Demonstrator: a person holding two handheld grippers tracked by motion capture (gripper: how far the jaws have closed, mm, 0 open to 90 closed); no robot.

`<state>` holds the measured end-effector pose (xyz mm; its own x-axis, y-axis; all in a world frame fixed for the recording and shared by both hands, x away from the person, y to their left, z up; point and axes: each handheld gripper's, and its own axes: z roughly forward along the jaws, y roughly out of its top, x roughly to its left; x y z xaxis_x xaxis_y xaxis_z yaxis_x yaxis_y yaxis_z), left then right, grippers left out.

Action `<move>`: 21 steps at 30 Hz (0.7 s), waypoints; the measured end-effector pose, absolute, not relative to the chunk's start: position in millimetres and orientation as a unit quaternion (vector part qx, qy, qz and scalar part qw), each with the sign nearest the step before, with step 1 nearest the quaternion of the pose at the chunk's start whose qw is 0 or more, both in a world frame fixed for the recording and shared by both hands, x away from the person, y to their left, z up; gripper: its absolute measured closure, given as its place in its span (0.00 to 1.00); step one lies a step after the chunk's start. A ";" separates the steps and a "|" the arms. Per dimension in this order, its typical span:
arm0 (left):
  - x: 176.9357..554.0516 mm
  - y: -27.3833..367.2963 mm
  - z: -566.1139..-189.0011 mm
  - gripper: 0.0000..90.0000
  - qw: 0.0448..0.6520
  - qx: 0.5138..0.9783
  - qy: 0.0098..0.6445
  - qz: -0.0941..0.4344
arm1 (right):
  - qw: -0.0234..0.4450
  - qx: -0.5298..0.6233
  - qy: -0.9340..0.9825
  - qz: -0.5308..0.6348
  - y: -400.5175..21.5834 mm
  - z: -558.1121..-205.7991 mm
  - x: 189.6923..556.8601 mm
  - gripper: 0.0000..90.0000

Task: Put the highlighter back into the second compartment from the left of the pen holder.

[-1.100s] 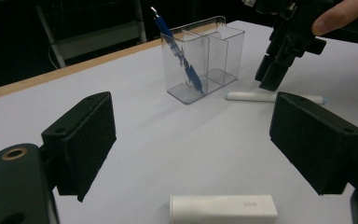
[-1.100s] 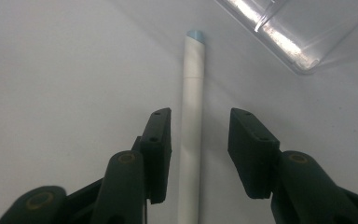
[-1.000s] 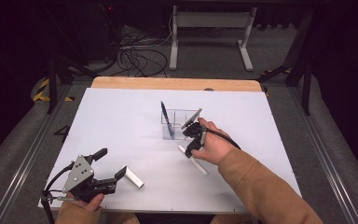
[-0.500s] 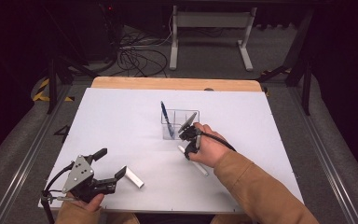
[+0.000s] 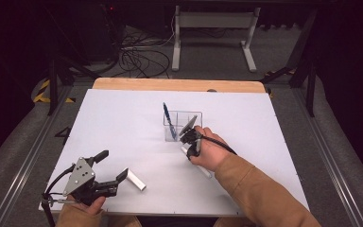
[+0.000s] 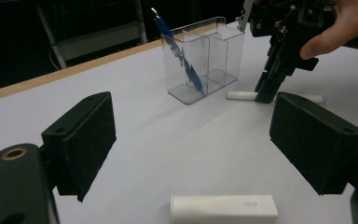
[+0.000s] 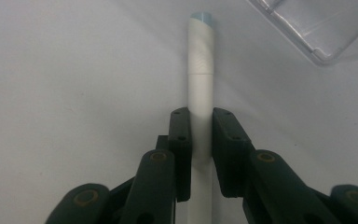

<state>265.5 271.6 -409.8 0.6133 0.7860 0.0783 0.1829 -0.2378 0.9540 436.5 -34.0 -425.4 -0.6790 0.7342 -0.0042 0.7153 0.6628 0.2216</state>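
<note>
Between the earlier high-view frames and this moment, the right gripper (image 5: 189,150) was found to have been lowered slightly onto the white marker (image 7: 200,98), and its jaws had just been closing with the marker between them. In the right gripper view, both pads were seen set against the marker's barrel, the jaws nearly together, so a grip was judged to have been taken. The marker lay flat on the table (image 5: 123,118), just beside the near side of the clear organizer (image 5: 183,124), its blue-tipped end pointing away from the gripper. A blue pen (image 5: 169,120) was seen standing tilted in the organizer's left compartment. The left gripper (image 5: 111,174) was observed to be unmoved, well apart from the organizer toward the near left of the table, its jaws standing wide with nothing held; a short white cap-like piece (image 6: 223,208) lay on the table just in front of them.

The step in hand was judged to be the pick-up of the marker. The next move was judged to call for a lift, a tilt towards upright, and placement into a free compartment of the organizer, clear of its wall.
</note>
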 end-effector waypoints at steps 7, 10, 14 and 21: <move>265.1 271.8 -409.7 0.17 0.521 0.731 0.332 0.289 | 0.049 0.397 0.911 0.100 -33.5 -425.5 436.1 0.88; 265.1 271.7 -409.7 0.17 0.521 0.731 0.332 0.289 | 0.049 0.397 0.911 0.100 -33.4 -425.5 436.2 0.88; 265.2 272.0 -409.6 0.17 0.521 0.731 0.332 0.290 | 0.049 0.397 0.911 0.100 -33.3 -425.4 436.1 0.88; 265.2 271.9 -409.6 0.17 0.521 0.730 0.333 0.290 | 0.051 0.401 0.909 0.100 -33.1 -425.1 435.8 0.88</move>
